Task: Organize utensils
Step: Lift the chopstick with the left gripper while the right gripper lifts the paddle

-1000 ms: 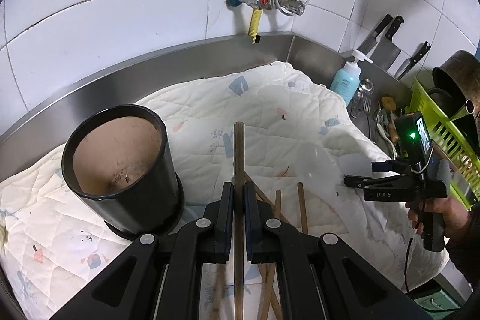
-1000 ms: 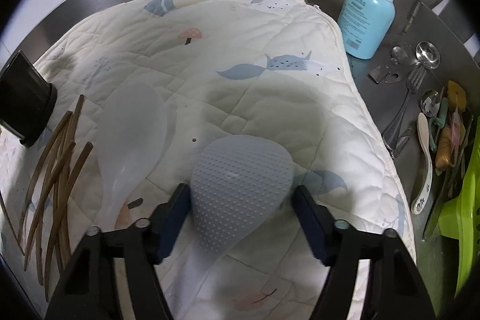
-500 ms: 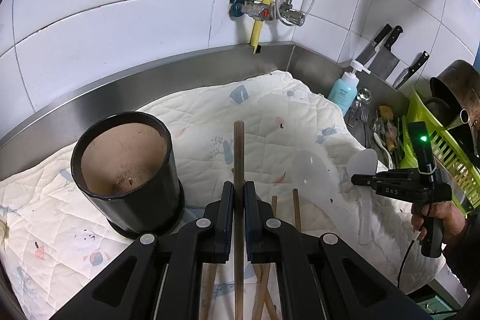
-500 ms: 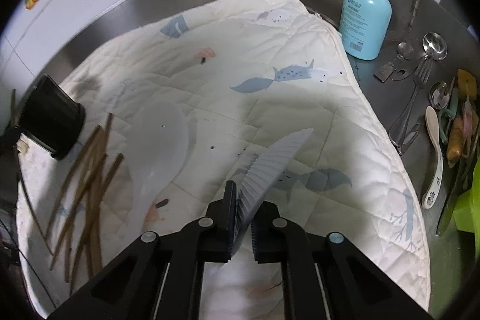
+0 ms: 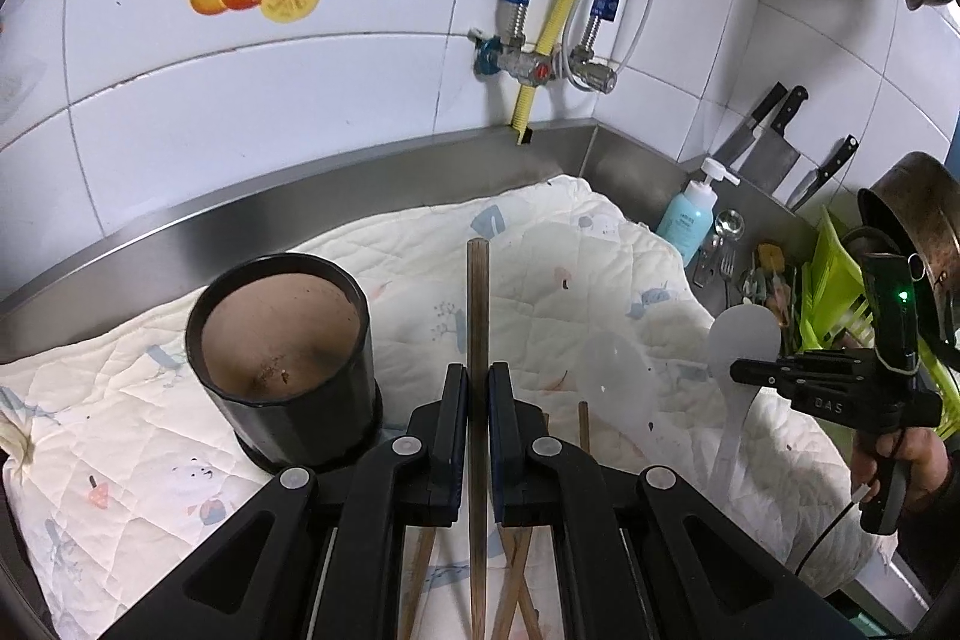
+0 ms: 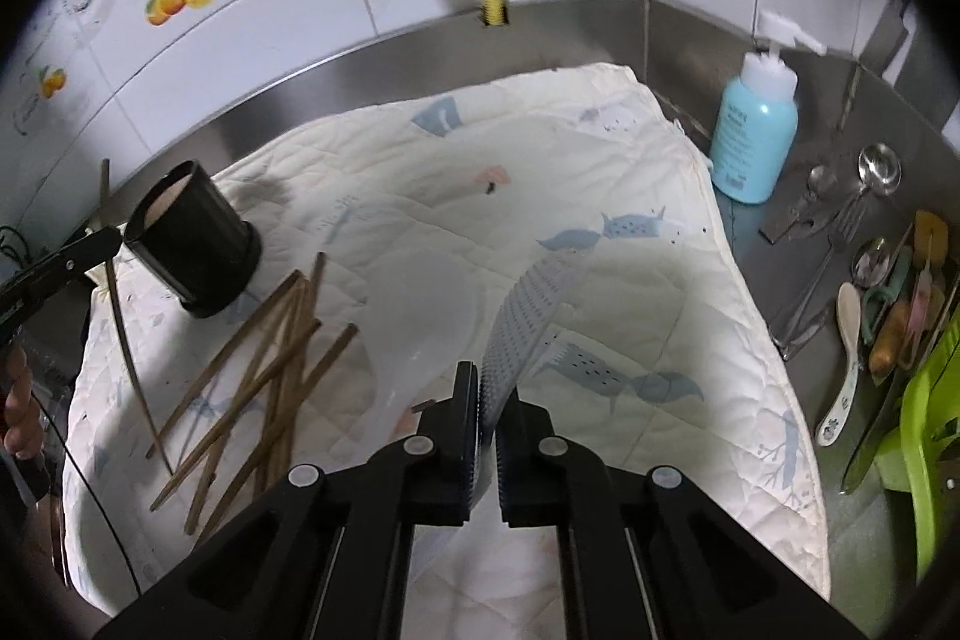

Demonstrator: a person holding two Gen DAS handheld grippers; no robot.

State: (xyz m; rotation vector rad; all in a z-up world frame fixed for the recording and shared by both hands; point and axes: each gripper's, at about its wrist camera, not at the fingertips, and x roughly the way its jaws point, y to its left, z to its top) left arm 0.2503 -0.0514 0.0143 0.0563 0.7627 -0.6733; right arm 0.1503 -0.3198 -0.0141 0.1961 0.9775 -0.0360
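Note:
My left gripper is shut on a brown wooden chopstick that sticks up past its fingers, just right of the black utensil cup. My right gripper is shut on a grey dotted rice paddle, lifted edge-on above the quilted cloth. The left wrist view shows that paddle hanging from the right gripper, clear of the cloth. A second, clear paddle lies flat on the cloth beside several loose chopsticks. The cup stands upright at the cloth's left.
A blue soap bottle stands at the back right. Metal spoons and forks and a white spoon lie on the steel counter beside a green rack. Knives lean on the tiled wall; pipes run above.
The right gripper closed on the dotted paddle and raised it off the cloth, turning it edge-on. The left gripper rose a little, the chopstick still held.

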